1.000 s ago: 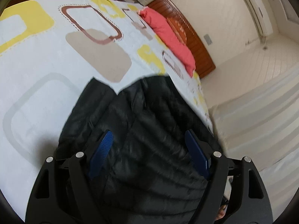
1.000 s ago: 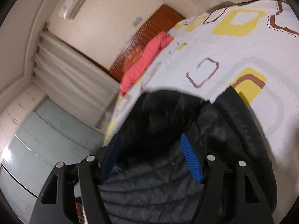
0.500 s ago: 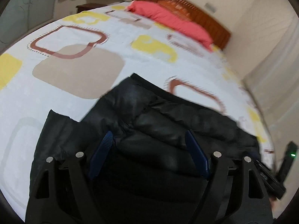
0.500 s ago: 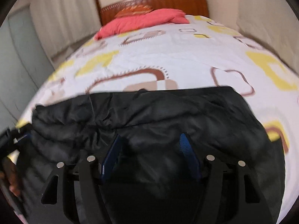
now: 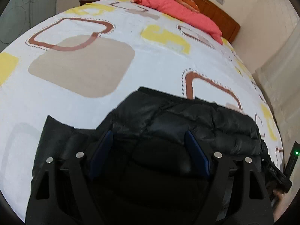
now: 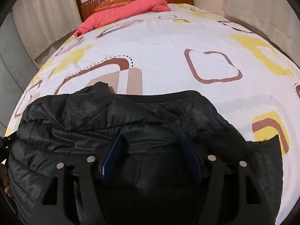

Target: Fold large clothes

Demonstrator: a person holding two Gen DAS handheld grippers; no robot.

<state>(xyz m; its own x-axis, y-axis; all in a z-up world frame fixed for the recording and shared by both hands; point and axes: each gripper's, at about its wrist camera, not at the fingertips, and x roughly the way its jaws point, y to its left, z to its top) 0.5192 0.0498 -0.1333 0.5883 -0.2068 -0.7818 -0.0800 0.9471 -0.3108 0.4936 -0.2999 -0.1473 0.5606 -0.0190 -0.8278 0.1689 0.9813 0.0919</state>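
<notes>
On the bed (image 5: 78,69): a black puffer jacket (image 5: 187,123) is laid bunched.
Left gripper (image 5: 149,140): jaws held wide over jacket; a grip cannot be told.
Right gripper (image 6: 151,142): likewise.

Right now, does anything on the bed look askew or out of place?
The black puffer jacket lies bunched and wrinkled near the foot of the bed, its far edge uneven with a corner poking up. Nothing looks spilled or damaged.
</notes>
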